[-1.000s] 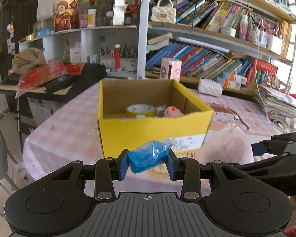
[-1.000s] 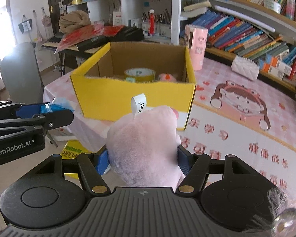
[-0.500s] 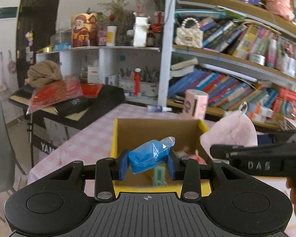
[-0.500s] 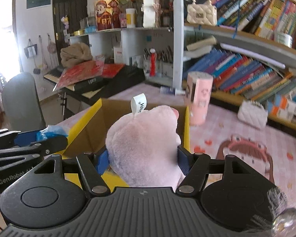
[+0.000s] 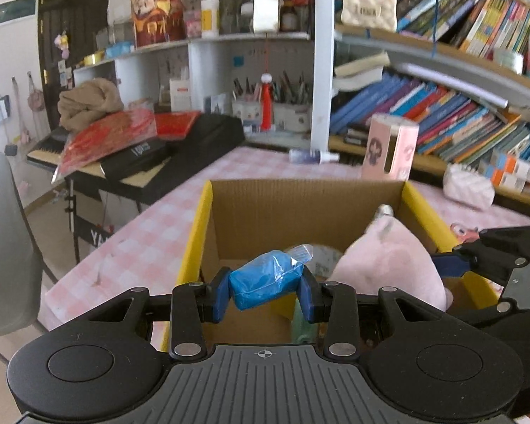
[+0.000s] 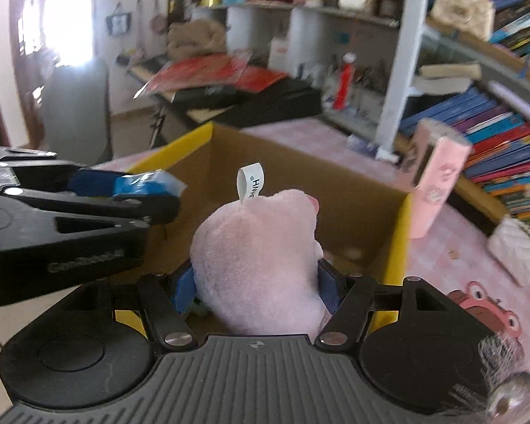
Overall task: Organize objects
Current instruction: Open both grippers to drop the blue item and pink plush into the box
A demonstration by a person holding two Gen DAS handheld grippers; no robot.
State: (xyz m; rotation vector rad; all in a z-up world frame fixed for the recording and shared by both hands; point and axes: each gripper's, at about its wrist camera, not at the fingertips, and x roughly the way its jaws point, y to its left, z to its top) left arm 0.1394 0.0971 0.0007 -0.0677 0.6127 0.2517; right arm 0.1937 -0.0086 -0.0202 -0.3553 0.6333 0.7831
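A yellow cardboard box [image 5: 198, 233] with a brown inside stands open on the pink checked table; it also shows in the right wrist view [image 6: 401, 243]. My left gripper [image 5: 265, 291] is shut on a blue wrapped packet [image 5: 265, 282] and holds it over the box's near left part. My right gripper [image 6: 256, 282] is shut on a pink plush toy [image 6: 258, 261] with a white tag and holds it over the box's near right part. The toy also shows in the left wrist view [image 5: 388, 265]. A tape roll [image 5: 323, 258] lies in the box, mostly hidden.
A pink carton [image 5: 388, 152] stands behind the box, with a white quilted pouch [image 5: 468, 185] to its right. Bookshelves [image 5: 441, 106] run along the back. A black keyboard stand with red bags [image 5: 123, 141] is at the left, and a grey chair [image 5: 3, 247] nearer.
Both grippers have moved forward and up from in front of the box to over its opening, each keeping its hold. The box's inside now shows from above.
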